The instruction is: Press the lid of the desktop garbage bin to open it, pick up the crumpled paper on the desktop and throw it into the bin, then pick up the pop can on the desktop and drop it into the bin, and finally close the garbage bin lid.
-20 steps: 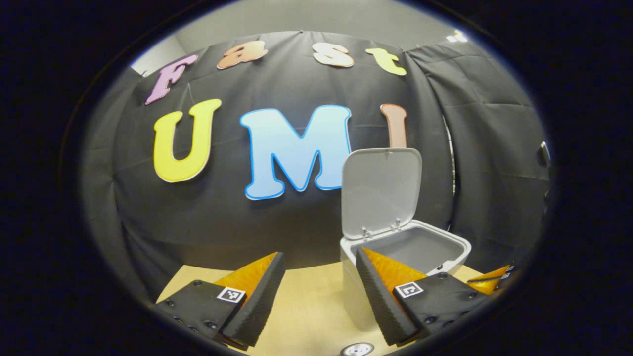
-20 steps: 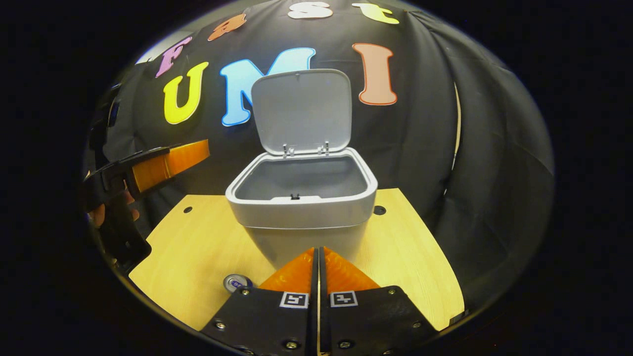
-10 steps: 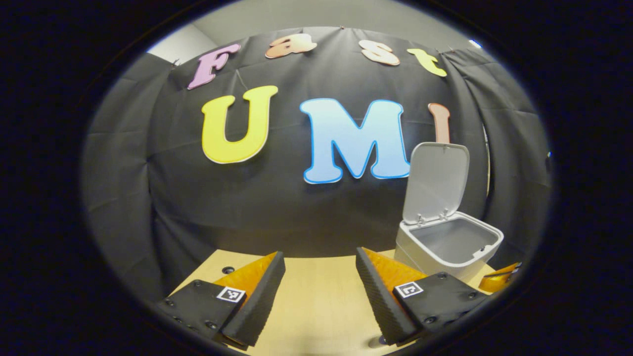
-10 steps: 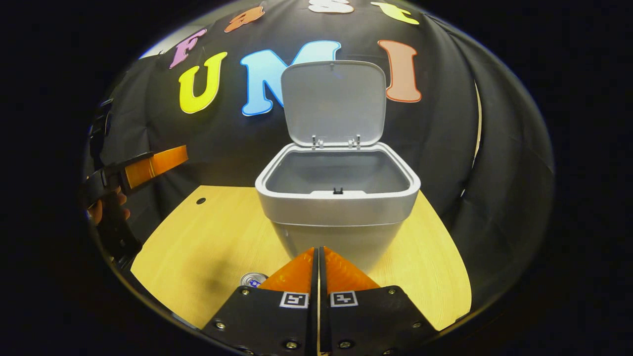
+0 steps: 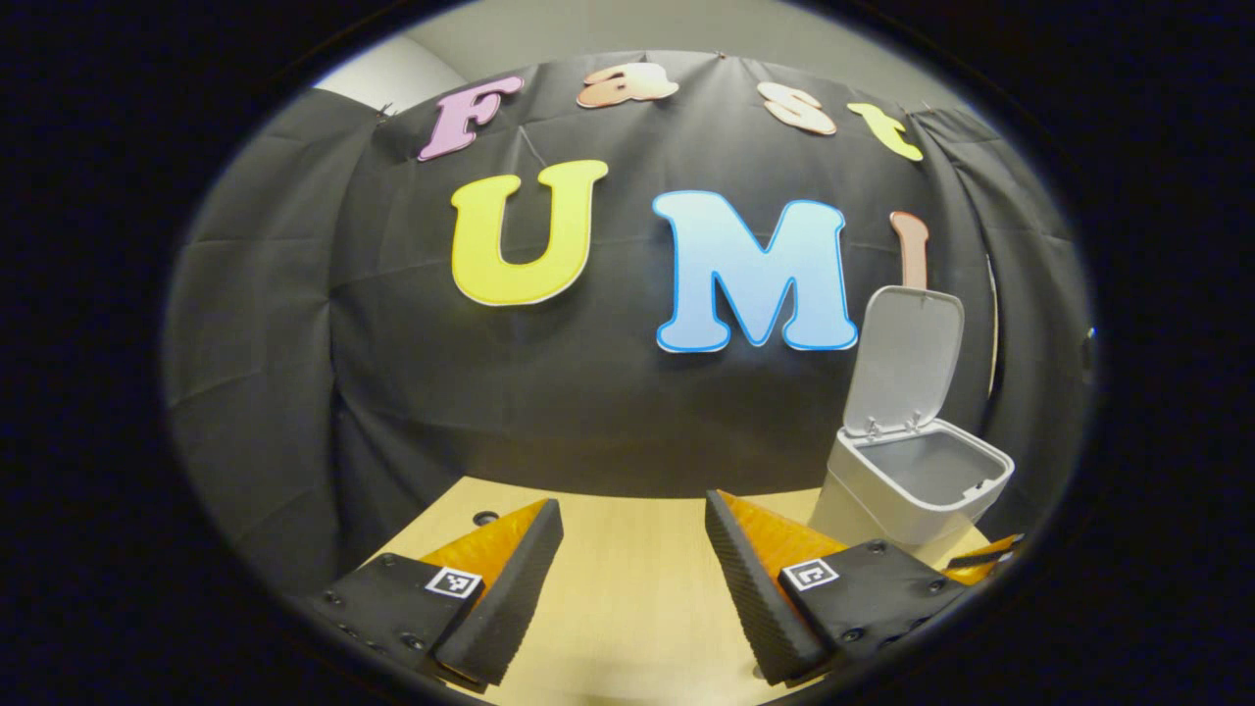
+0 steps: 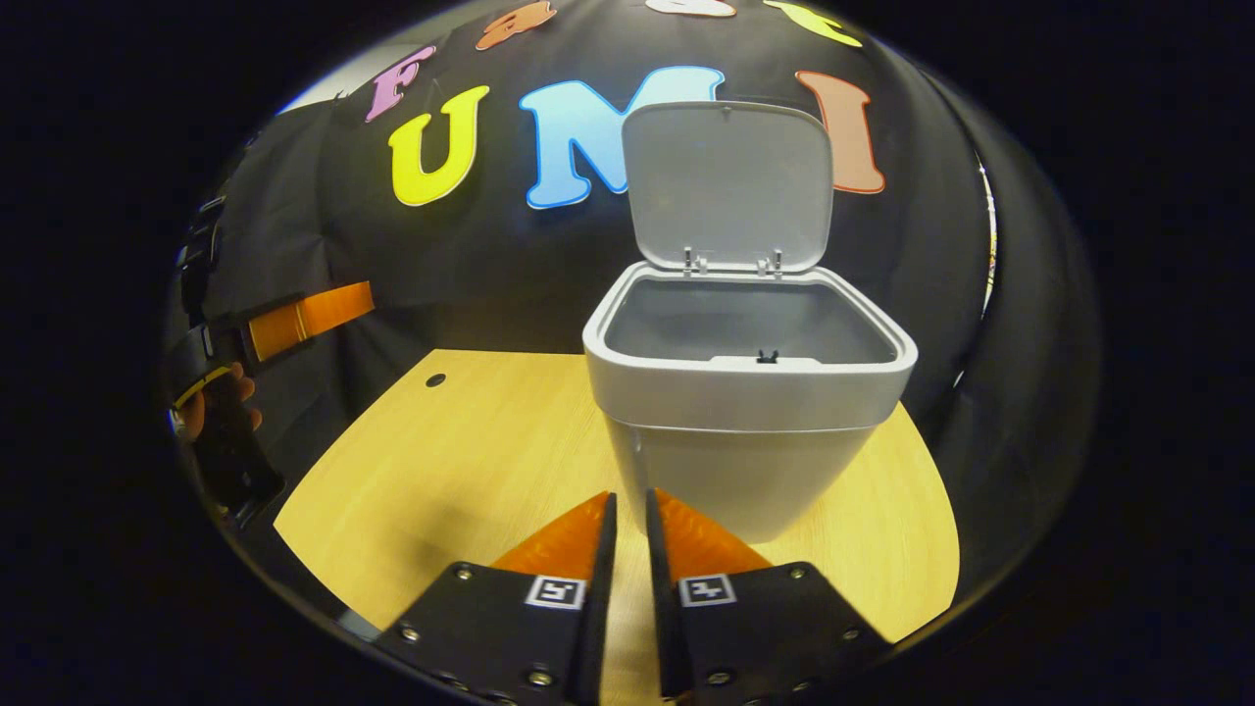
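1. The bin [image 6: 750, 392] stands on the desk [image 6: 471, 441], lid [image 6: 730, 181] up – opening looks done.
2. Left gripper [image 5: 627, 579]: fingers wide apart, empty.
3. Right gripper [image 6: 627, 534]: narrow gap, empty – widen it before reaching for paper, which isn't visible near the bin.

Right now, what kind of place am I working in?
Likely a staged recording booth, not a home: black cloth hangs as the wall behind a small wooden desk. On the desk stands a grey bin with its lid up.
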Demonstrator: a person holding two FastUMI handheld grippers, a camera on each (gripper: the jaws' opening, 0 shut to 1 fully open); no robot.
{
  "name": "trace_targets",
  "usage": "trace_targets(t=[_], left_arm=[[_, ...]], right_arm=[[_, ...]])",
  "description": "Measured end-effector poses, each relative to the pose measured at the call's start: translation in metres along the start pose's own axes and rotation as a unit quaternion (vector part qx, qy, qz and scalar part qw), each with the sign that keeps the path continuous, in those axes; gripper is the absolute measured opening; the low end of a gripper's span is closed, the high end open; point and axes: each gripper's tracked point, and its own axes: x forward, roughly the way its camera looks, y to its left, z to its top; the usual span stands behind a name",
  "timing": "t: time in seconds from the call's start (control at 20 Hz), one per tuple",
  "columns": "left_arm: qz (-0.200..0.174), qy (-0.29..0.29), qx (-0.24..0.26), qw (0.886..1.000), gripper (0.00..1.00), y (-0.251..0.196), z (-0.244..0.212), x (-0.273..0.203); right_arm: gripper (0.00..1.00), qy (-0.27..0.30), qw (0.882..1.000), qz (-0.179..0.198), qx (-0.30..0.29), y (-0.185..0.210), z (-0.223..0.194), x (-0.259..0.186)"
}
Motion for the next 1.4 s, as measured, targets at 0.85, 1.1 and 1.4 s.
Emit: trace_targets(t=[0.85,1.1,1.4], left_arm=[[0.022,0.000,-0.010,1.000,0.95,0.038,-0.001,-0.019],[0.026,0.002,-0.010,1.000,0.99,0.045,-0.003,-0.021],[0.032,0.010,-0.009,0.999,0.96,0.052,-0.009,-0.021]], right_arm=[[0.99,0.075,0.994,0.059,-0.054,0.057,-0.053,0.035],[0.98,0.104,0.991,0.058,-0.064,0.060,-0.074,0.054],[0.99,0.136,0.984,0.066,-0.091,0.069,-0.096,0.072]])
